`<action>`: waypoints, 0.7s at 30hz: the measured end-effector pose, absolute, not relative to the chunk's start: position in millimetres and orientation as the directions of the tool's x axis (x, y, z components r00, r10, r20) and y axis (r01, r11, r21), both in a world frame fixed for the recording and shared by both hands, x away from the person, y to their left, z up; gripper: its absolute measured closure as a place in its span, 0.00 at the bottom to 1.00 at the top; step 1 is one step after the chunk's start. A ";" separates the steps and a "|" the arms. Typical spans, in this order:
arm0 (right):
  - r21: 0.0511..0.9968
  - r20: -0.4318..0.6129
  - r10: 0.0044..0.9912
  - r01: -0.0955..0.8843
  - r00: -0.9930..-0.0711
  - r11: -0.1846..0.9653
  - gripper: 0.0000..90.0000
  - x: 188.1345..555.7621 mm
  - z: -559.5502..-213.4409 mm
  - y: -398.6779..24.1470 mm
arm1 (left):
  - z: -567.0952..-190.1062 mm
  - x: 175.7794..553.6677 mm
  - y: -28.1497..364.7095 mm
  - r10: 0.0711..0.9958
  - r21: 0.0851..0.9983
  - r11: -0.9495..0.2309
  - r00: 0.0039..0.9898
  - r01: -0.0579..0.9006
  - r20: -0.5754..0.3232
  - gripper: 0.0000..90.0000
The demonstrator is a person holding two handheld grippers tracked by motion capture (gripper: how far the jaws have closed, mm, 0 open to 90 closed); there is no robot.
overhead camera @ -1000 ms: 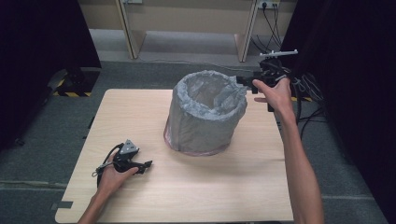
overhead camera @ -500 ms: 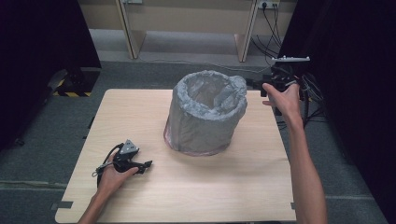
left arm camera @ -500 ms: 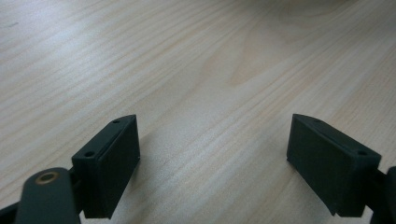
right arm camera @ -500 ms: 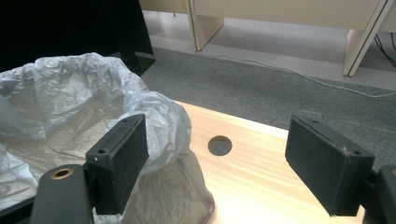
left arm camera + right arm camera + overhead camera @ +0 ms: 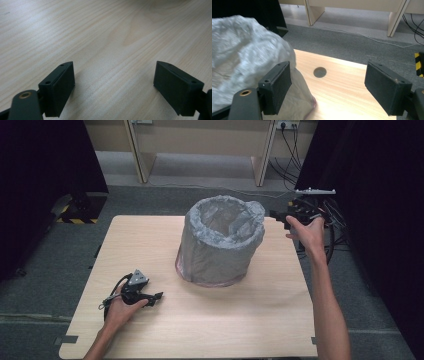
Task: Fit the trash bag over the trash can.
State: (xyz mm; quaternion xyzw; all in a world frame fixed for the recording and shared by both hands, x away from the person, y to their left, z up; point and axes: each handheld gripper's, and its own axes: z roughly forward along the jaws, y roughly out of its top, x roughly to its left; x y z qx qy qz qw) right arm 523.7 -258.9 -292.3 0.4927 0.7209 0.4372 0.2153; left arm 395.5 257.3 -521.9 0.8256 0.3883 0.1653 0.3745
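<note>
Bin (image 5: 220,247): round, upright, wrapped in crinkled grey plastic liner, rim folded over, pinkish base edge; stands mid-desk (image 5: 200,330). Right tool (image 5: 278,215) spread, empty, beside bin rim. Left tool (image 5: 155,296) spread, resting on desk, well apart.

Wooden table (image 5: 210,325); bag-lined bin (image 5: 220,242) stands on it.

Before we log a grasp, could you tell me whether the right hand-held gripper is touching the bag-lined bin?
Apart. In the high view the right hand-held gripper sits beside the bag-lined bin, with tabletop between them.
</note>
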 end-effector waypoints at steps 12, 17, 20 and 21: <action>0.831 0.095 0.904 0.532 -0.418 0.159 0.24 524.6 -333.5 -257.0 | -522.0 394.3 257.5 0.770 0.747 -0.414 0.638 0.520 -0.018 0.18; 0.833 0.084 0.912 0.531 -0.401 0.156 0.24 521.6 -347.6 -256.8 | -522.0 394.2 257.5 0.770 0.747 -0.414 0.638 0.520 -0.018 0.18; 0.830 0.086 0.914 0.536 -0.397 0.154 0.24 518.3 -357.2 -256.3 | -522.0 394.2 257.5 0.770 0.747 -0.414 0.638 0.521 -0.018 0.18; 0.829 0.086 0.912 0.536 -0.401 0.157 0.24 517.1 -360.6 -256.2 | -522.0 394.2 257.5 0.770 0.747 -0.413 0.638 0.520 -0.018 0.18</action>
